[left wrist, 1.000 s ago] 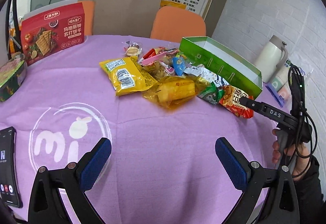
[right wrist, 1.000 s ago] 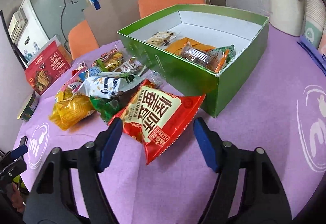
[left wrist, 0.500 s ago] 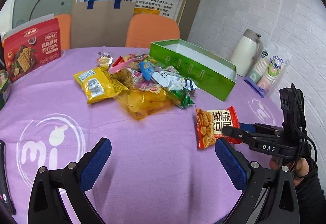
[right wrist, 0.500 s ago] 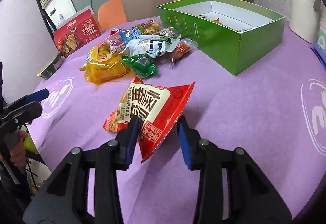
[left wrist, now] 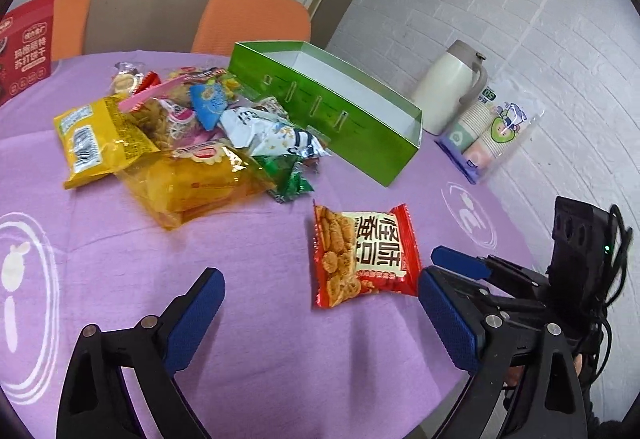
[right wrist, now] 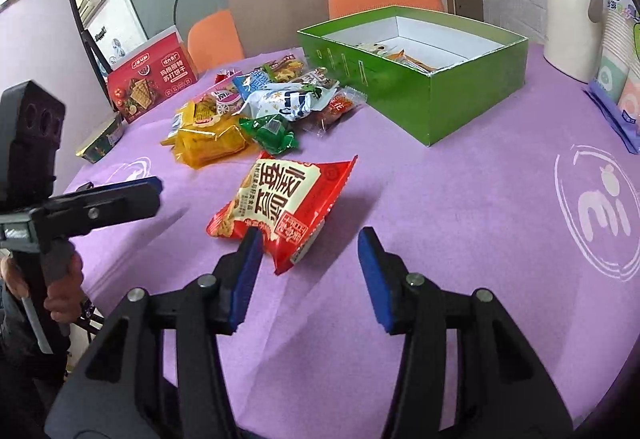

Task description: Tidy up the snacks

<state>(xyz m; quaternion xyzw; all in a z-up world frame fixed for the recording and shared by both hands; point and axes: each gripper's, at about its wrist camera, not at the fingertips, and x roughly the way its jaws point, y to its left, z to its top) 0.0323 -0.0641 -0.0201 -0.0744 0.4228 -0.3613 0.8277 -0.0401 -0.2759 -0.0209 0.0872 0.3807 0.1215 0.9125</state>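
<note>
While both pairs of blue-padded black fingers stand spread wide, the red foil snack packet printed with yellow crackers (right wrist: 280, 205) lies flat on the purple tablecloth (right wrist: 460, 223), apart from the heap of other snacks and short of the green box. The right gripper (right wrist: 308, 271) has its jaws well open around the packet's near corner: in the right wrist view the left pad (right wrist: 246, 279) sits just against the packet's near edge, though whether it actually touches cannot be told, while the right pad (right wrist: 374, 279) stands clear of it with bare cloth between. Nothing is clamped. In the left wrist view the same gripper comes in from the right, its blue tips just beside the packet's right edge.

The left gripper (left wrist: 320, 323) is likewise wide open and holds nothing; its pads hang over bare cloth, near the packet but not touching it. A hand (right wrist: 60, 291) holds its grip at the left edge of the right wrist view.

Beyond the packet lies the pile of mixed snack bags (left wrist: 180, 143), yellow, green, white and blue, close against the long side of the open green cardboard box with a white inside (right wrist: 472, 95), which holds a few wrapped snacks.
</note>
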